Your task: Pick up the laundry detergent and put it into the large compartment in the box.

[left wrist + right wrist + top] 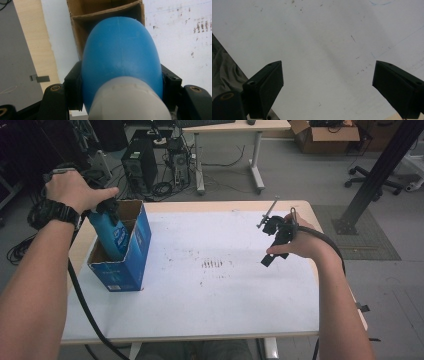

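Blue bottle (111,231) pinched by left hand-held gripper (102,205), standing nearly upright with lower half inside open blue carton (131,255). Carton at about 9 o'clock on tabletop (210,290), close to left edge, brown cardboard inside showing at open top. Bottle leaning slightly toward 11 o'clock, white-and-blue label facing 3 o'clock. In left gripper view, bottle (121,55) seen from cap end: pale grey cap (130,100) nearest lens, rounded blue shoulder beyond, black jaws pressed against both flanks, left hand-held gripper (121,85) clamped on body just below cap. Carton (82,22) visible past bottle at 12 o'clock, with a cardboard divider across interior. Left hand (75,187) wrapped over gripper body, dark watch on wrist, black cable trailing down toward 6 o'clock.

Right hand-held gripper (272,242) at about 3 o'clock, above tabletop, well apart from carton, held in right hand (300,240). In right gripper view, right hand-held gripper (327,82) spread wide, nothing between jaws, scuffed white surface (324,37) beneath. Dark smudges on white surface (212,264) near centre.
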